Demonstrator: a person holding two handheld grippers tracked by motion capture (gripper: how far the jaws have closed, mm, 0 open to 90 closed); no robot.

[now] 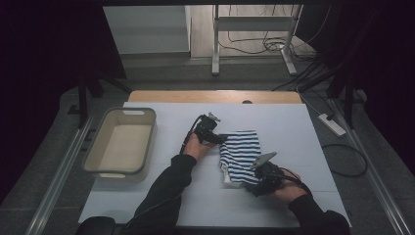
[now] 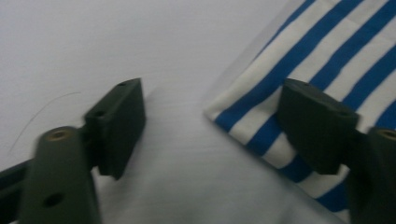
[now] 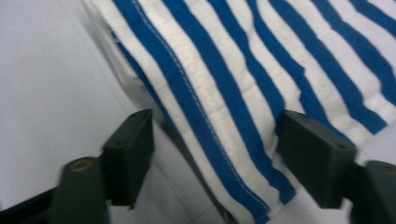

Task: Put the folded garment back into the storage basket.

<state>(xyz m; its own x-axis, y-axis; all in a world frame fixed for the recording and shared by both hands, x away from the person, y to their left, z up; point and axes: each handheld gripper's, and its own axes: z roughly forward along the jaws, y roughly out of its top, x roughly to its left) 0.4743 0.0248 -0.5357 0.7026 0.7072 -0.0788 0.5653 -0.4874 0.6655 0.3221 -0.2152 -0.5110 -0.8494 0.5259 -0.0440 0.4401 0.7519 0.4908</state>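
A folded blue-and-white striped cloth (image 1: pixel 241 152) lies on the white table cover (image 1: pixel 274 117). My left gripper (image 1: pixel 222 138) is at the cloth's far left corner. In the left gripper view the jaws stand apart around that corner of the cloth (image 2: pixel 327 42), one pad (image 2: pixel 123 121) over bare cover and the other over the stripes, and my left gripper (image 2: pixel 215 116) is open. My right gripper (image 1: pixel 252 185) is at the cloth's near edge. In the right gripper view a hemmed corner of the cloth (image 3: pixel 243 60) lies between the spread jaws of my right gripper (image 3: pixel 219 144), not pinched.
An empty beige plastic basin (image 1: pixel 122 111) stands on the table's left side. A wooden table edge (image 1: pixel 215 95) shows beyond the cover. A power strip (image 1: pixel 332 124) and cables lie on the floor to the right.
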